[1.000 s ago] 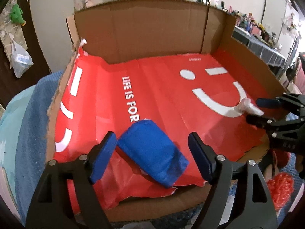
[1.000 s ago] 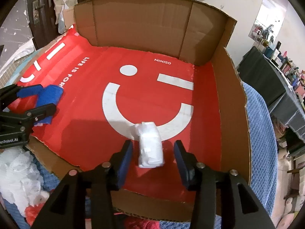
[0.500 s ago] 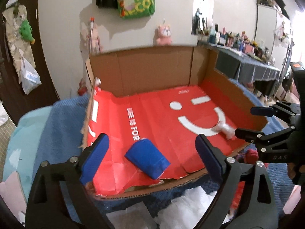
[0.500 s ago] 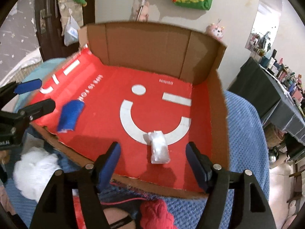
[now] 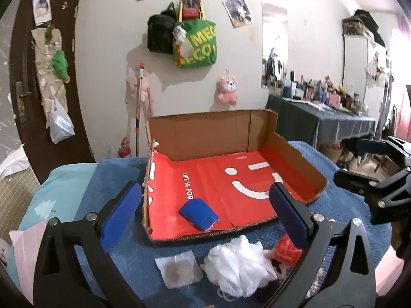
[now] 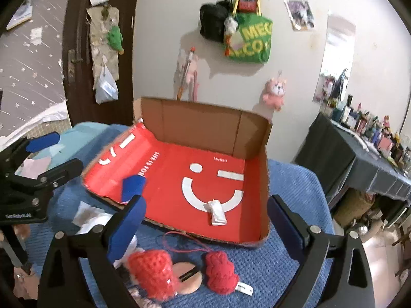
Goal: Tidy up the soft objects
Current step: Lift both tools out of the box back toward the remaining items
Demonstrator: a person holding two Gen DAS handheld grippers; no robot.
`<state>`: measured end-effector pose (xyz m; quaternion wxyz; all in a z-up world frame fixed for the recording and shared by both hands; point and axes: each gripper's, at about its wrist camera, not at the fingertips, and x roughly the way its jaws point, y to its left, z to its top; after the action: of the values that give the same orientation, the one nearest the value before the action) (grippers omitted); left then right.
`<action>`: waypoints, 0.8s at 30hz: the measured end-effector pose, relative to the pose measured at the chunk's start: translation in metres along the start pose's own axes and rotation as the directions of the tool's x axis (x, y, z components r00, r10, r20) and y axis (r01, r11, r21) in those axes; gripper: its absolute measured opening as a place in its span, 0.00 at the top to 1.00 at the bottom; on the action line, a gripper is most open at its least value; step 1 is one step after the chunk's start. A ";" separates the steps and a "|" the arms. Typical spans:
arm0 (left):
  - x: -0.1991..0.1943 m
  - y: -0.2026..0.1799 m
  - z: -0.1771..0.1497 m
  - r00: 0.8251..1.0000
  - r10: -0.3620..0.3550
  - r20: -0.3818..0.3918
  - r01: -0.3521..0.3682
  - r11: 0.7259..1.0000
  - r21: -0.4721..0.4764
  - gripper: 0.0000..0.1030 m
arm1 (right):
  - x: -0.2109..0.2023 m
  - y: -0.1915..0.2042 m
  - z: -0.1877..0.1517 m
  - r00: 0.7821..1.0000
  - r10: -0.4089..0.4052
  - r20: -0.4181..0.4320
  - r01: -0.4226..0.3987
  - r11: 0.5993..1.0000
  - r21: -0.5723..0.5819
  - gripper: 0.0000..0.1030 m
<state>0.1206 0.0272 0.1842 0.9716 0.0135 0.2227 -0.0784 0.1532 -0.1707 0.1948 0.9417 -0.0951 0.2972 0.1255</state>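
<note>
One open cardboard box point(image 5: 298, 159) with a red printed floor sits in the middle of both frames on a blue blanket point(image 6: 290, 182). Two soft things lie inside it: one blue pouch point(image 5: 199, 214) near the box's lower left edge in the left wrist view, and one white wrapped packet point(image 6: 217, 211) on the white smile print, low centre in the right wrist view.

The left gripper point(image 5: 205, 213) has its two blue-padded fingers point(image 5: 120, 215) spread wide and still opening, with nothing pressed between them; the blue pouch shows beyond in the gap. The right gripper point(image 6: 205, 220) likewise has its fingers point(image 6: 127, 227) opening wide, untouched by the white packet beyond.

On the blanket in front of the box, lower frame, lie one white mesh puff point(image 5: 239, 267), one flat white sachet point(image 5: 178, 272), two red knitted pieces point(image 6: 154, 274) joined by a red cord, and one round wooden disc point(image 6: 188, 277).
</note>
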 end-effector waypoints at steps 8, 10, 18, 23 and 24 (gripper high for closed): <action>-0.048 -0.002 -0.029 0.997 0.019 0.070 -0.016 0.999 -0.040 0.00 | -0.055 0.014 -0.029 0.994 -0.027 0.107 0.025 0.999 0.021 0.00; -0.056 -0.005 -0.039 0.997 0.026 0.079 -0.022 0.998 -0.050 0.00 | -0.066 0.016 -0.040 0.991 -0.034 0.128 0.029 0.999 0.044 0.00; -0.064 -0.017 -0.086 0.998 0.051 0.047 -0.048 0.997 -0.060 0.00 | -0.087 0.019 -0.091 0.984 -0.045 0.174 0.022 0.991 0.132 0.00; -0.057 -0.023 -0.115 0.999 0.049 0.008 -0.048 0.996 -0.072 0.00 | -0.077 0.022 -0.126 0.983 -0.062 0.172 0.035 0.987 0.154 0.00; -0.055 -0.024 -0.120 0.999 0.048 0.001 -0.048 0.996 -0.074 0.00 | -0.074 0.023 -0.133 0.983 -0.064 0.170 0.036 0.986 0.163 0.00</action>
<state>0.0161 0.0190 0.1006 0.9734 -0.0170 0.2236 -0.0468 0.0167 -0.1963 0.1292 0.9716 -0.0158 0.2201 0.0857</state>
